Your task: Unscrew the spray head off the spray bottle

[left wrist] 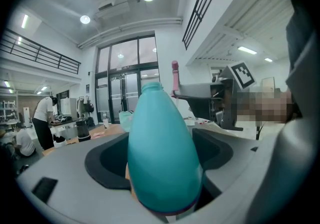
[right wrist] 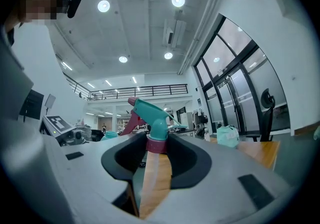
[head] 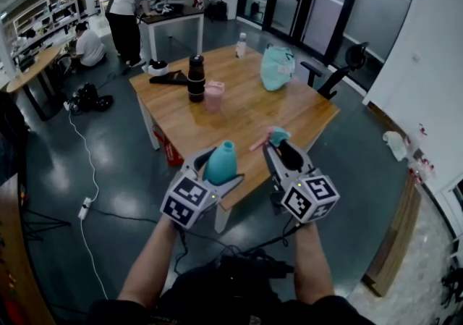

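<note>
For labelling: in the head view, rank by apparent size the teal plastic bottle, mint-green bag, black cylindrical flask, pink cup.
1. Tie: mint-green bag and teal plastic bottle look alike; bottle is nearer.
2. black cylindrical flask
3. pink cup

head: steeply down | gripper views: close, tilted up | shared: table point(head: 246, 110)

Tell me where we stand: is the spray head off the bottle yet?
Done: the spray head is off and the bottle neck is bare. In hand: the left gripper clamps the bottle, the right gripper clamps the head's collar, the two held apart. Left: probably just setting both down on the table.
</note>
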A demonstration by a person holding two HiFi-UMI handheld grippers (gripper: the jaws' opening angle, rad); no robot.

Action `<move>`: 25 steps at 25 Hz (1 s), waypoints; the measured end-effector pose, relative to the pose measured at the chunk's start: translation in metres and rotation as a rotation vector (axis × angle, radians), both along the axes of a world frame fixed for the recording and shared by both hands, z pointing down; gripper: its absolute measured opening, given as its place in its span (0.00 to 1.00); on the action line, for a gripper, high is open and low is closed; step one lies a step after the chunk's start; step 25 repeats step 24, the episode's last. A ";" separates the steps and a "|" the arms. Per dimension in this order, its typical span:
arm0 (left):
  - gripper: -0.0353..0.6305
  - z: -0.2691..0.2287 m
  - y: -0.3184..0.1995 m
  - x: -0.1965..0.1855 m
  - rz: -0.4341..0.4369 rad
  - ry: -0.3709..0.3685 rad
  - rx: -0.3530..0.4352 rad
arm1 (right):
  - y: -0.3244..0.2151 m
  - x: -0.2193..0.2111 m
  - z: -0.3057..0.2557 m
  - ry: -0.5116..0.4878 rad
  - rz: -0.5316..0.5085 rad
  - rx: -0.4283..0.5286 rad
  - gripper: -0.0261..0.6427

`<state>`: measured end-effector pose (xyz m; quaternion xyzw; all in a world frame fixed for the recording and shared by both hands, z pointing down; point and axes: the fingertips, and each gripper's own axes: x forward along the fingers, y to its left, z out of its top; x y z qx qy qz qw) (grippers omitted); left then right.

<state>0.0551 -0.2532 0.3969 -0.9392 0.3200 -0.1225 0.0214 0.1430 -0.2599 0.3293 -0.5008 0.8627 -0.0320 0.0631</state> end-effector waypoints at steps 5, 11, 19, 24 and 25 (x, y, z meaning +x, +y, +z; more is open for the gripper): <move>0.65 -0.002 0.000 0.003 0.004 0.002 0.001 | -0.001 -0.003 0.002 0.007 -0.016 0.011 0.24; 0.65 -0.002 0.001 0.003 0.006 0.002 0.000 | -0.001 -0.002 0.002 0.008 -0.004 0.003 0.24; 0.65 -0.001 0.003 0.007 0.013 -0.003 -0.001 | 0.001 0.000 0.000 0.011 0.008 -0.005 0.24; 0.65 0.001 0.005 0.006 0.013 -0.006 -0.001 | 0.002 0.001 0.001 0.010 0.010 -0.006 0.24; 0.65 0.001 0.005 0.006 0.013 -0.006 -0.001 | 0.002 0.001 0.001 0.010 0.010 -0.006 0.24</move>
